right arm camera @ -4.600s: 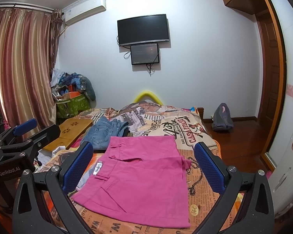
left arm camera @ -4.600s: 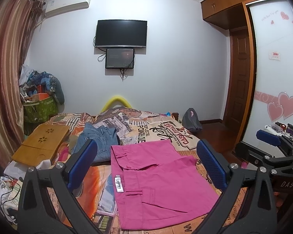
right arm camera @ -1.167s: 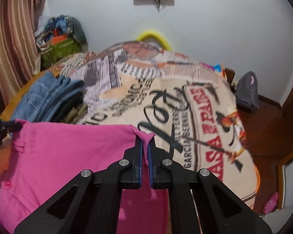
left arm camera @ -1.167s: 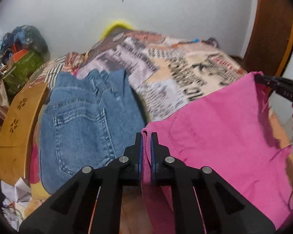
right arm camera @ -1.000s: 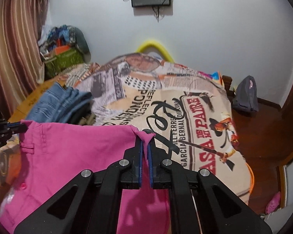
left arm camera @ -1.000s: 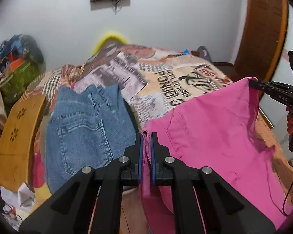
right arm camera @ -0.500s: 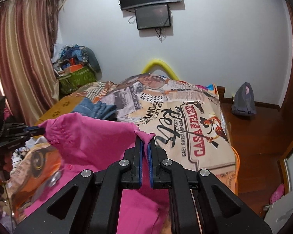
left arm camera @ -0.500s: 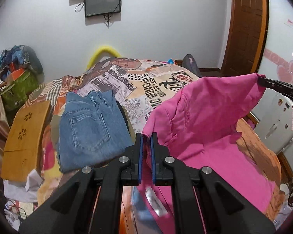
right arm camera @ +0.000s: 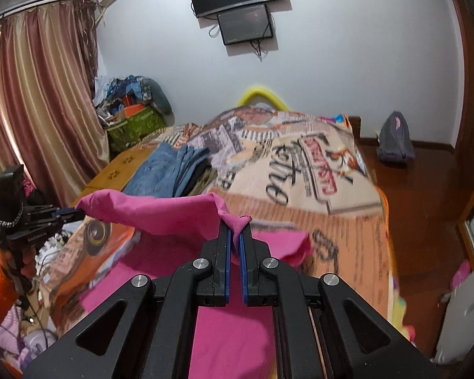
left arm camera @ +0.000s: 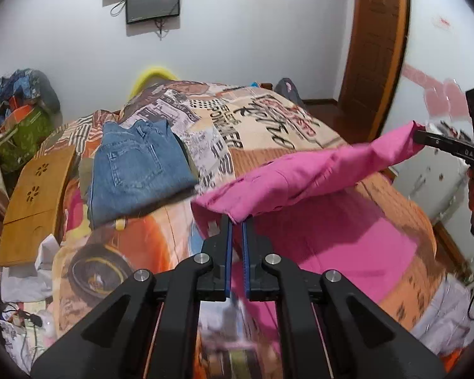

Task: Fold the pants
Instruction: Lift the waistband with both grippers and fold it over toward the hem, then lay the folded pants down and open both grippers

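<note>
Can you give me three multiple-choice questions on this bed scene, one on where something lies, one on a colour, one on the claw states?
1. Where do the folded jeans lie?
A. on the bed
B. on the floor
C. inside the green bag

2. What colour are the pants held up over the bed?
A. grey
B. pink
C. white

3. How do the left claw and right claw stand?
A. both wide open
B. one open, one shut
C. both shut on the pants

Answers: 1 A, the jeans rest on the printed cover; 2 B, the cloth is bright pink; 3 C, each claw pinches a corner of the fabric.
</note>
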`<state>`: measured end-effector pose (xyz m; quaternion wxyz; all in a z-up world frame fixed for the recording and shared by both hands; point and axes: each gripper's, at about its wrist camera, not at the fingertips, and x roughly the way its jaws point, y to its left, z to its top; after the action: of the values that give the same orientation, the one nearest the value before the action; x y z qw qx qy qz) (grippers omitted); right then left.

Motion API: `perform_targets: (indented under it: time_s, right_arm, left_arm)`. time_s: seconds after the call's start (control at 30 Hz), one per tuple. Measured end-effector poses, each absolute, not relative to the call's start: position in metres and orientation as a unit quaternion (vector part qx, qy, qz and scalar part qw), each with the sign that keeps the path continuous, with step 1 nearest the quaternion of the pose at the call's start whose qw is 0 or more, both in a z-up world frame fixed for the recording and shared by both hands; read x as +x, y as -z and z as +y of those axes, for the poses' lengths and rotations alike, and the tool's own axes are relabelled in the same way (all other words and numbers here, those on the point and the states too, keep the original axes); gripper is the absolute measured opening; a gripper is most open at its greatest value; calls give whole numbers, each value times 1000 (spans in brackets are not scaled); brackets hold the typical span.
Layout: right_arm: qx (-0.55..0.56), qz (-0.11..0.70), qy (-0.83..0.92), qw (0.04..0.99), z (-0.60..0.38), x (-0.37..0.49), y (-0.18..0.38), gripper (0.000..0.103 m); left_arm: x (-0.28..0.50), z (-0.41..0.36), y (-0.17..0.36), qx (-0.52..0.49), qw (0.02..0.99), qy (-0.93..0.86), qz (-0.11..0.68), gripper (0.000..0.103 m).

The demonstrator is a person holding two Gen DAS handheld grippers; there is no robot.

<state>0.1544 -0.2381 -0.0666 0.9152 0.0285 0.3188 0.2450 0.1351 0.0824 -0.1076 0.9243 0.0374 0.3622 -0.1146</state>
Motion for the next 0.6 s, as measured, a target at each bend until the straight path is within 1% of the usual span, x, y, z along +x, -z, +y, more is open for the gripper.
perform_targets:
  time_s: [0.23, 0.5, 0.6]
  right_arm:
    - [31, 362, -239, 901, -241, 121, 107, 4]
    - [46, 420, -206, 883, -255, 100, 152, 5]
    - [53, 435, -195, 877, -264, 95, 165, 6]
  left_arm:
    - [95, 63, 126, 65, 909, 149, 383, 4]
    - [83, 61, 160, 40, 885, 152, 438, 4]
    - [80, 66, 164, 35, 881, 141, 449, 4]
